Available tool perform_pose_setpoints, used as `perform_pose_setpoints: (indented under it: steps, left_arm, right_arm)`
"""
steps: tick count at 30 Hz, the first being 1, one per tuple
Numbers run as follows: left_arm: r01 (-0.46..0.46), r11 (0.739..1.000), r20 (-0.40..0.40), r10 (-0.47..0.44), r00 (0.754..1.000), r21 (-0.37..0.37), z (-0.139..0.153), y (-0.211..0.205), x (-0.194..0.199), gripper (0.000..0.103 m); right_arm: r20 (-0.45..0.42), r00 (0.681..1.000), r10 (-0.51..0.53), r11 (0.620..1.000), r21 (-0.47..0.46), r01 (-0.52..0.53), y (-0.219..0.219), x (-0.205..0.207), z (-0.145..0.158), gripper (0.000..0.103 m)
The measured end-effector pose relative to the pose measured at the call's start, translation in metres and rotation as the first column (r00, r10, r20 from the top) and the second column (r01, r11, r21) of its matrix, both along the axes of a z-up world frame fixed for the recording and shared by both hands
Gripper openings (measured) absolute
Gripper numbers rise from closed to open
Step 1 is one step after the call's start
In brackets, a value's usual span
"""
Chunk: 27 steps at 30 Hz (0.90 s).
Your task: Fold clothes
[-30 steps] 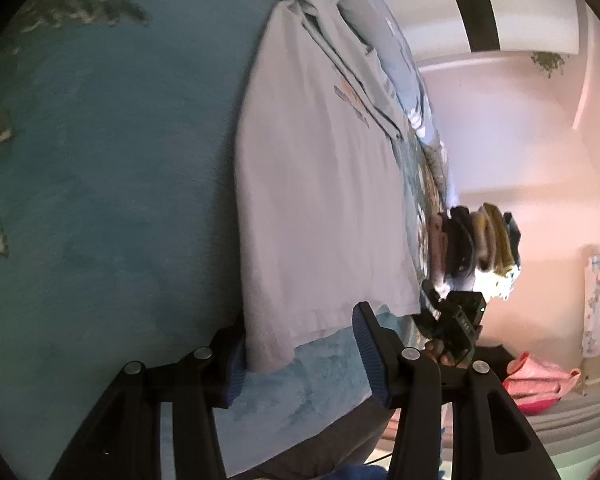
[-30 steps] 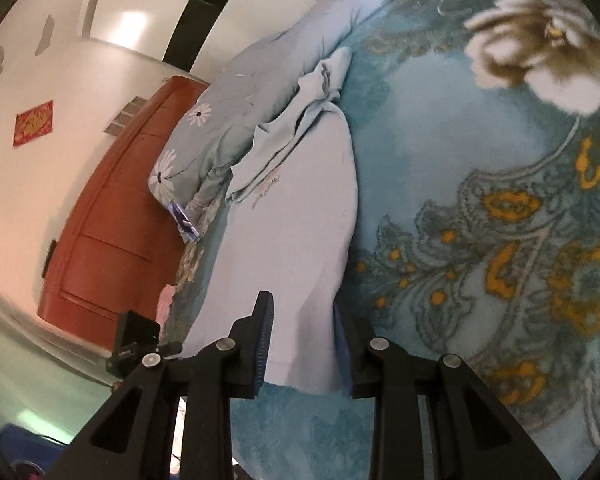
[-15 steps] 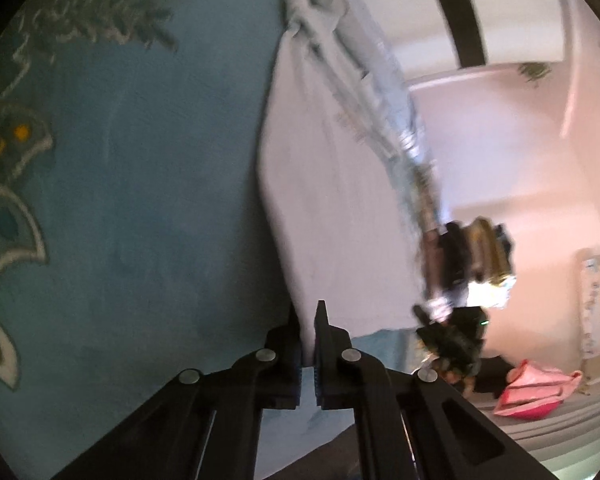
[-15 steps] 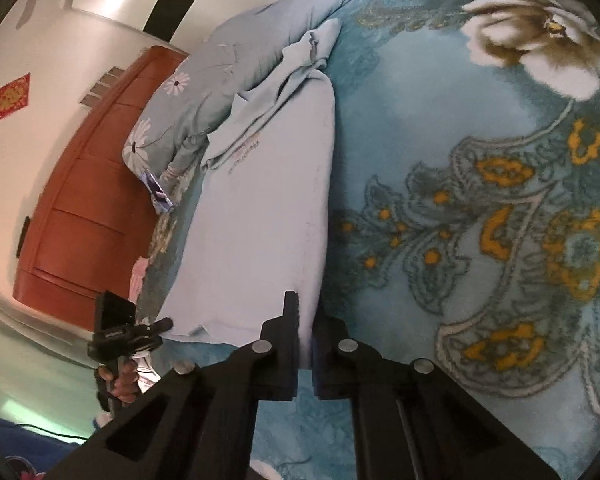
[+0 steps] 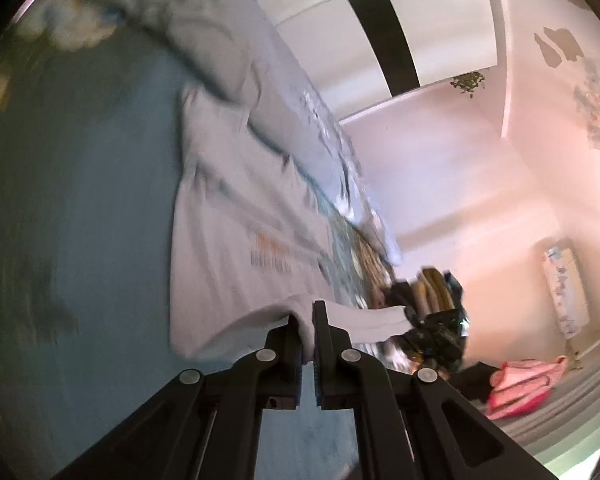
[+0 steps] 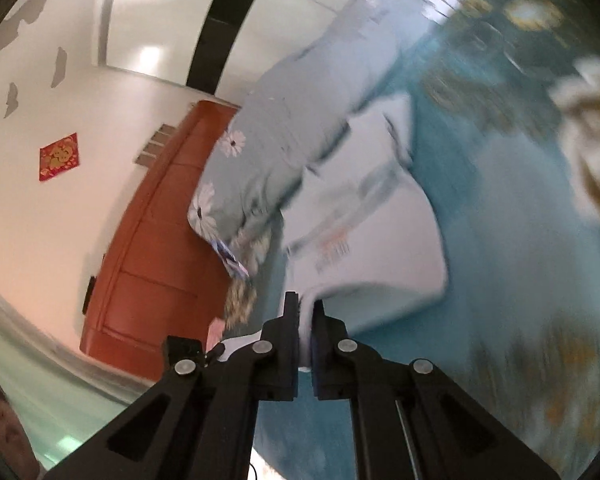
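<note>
A pale blue-white T-shirt [image 5: 236, 240] lies lengthwise on a teal flowered bedspread [image 5: 80, 220], its small chest print facing up. My left gripper [image 5: 307, 320] is shut on one corner of the shirt's hem, which is raised off the bed and curls back over the shirt. In the right wrist view the same T-shirt [image 6: 372, 248] shows, and my right gripper [image 6: 305, 312] is shut on the other hem corner, also lifted. The hem hangs stretched between the two grippers. Both views are blurred by motion.
A pale flowered pillow [image 6: 284, 132] lies beyond the shirt's collar. A stack of folded clothes [image 5: 432, 284] sits at the bed's edge. A pink bundle [image 5: 524, 380] lies on the floor. A red-brown wooden door [image 6: 156, 240] stands in the wall.
Both grippers went from open around the hem to shut on it. They then rose and moved forward over the shirt, lifting the hem off the bed.
</note>
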<state>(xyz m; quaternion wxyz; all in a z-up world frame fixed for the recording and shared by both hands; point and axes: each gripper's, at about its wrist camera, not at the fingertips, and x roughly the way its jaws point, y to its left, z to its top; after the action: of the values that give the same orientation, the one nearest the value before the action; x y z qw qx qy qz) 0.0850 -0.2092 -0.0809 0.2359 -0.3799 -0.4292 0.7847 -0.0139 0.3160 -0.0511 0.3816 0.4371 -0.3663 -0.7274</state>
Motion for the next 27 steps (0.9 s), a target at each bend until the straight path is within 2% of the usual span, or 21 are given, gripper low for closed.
perform_pose_setpoints:
  steps: [2,5,8,10,14,17,21,24,25,26,27]
  left_arm:
    - [-0.016,0.999,-0.005,0.016,1.000,-0.046,0.007,-0.006,-0.030,0.004]
    - [-0.043,0.998,0.023,0.045,0.999,-0.046,0.004,-0.017,-0.086,0.004]
    - [-0.070,0.997,0.055,0.071,0.996,-0.020,-0.005,-0.028,-0.139,0.004]
    - [-0.086,0.995,0.070,0.090,0.994,-0.051,-0.009,-0.030,-0.174,0.004]
    - [-0.114,0.991,0.118,0.121,0.986,-0.068,-0.021,-0.036,-0.217,0.004]
    - [-0.141,0.987,0.160,0.152,0.975,-0.079,-0.035,-0.041,-0.243,0.004]
    - [-0.181,0.983,0.217,0.184,0.959,-0.034,-0.056,-0.048,-0.262,0.004]
    - [-0.185,0.982,0.236,0.187,0.954,-0.030,-0.064,-0.045,-0.266,0.006]
    - [-0.186,0.982,0.236,0.188,0.953,-0.031,-0.065,-0.044,-0.267,0.008]
    - [-0.197,0.980,0.229,0.195,0.954,-0.014,-0.064,-0.045,-0.266,0.019]
    - [-0.209,0.978,0.221,0.203,0.954,0.004,-0.063,-0.046,-0.264,0.027]
  right_arm:
    - [-0.018,1.000,-0.014,1.000,0.028,0.014,-0.013,-0.029,0.012,0.004]
    - [-0.011,0.999,-0.051,0.997,0.064,0.051,-0.029,-0.077,0.017,0.004]
    - [0.024,0.995,-0.097,0.992,0.089,0.094,-0.042,-0.121,0.009,0.004]
    - [0.058,0.990,-0.128,0.987,0.107,0.121,-0.052,-0.151,0.001,0.004]
    - [0.096,0.979,-0.179,0.974,0.162,0.162,-0.066,-0.201,-0.013,0.004]
    - [0.115,0.973,-0.201,0.967,0.183,0.178,-0.074,-0.225,-0.022,0.004]
    - [0.151,0.967,-0.205,0.965,0.197,0.173,-0.082,-0.245,-0.034,0.006]
    - [0.176,0.959,-0.224,0.959,0.214,0.185,-0.084,-0.252,-0.041,0.007]
    - [0.182,0.957,-0.226,0.957,0.224,0.183,-0.084,-0.253,-0.043,0.008]
    - [0.182,0.958,-0.223,0.954,0.242,0.176,-0.085,-0.254,-0.044,0.008]
    - [0.182,0.959,-0.219,0.950,0.262,0.168,-0.086,-0.255,-0.044,0.012]
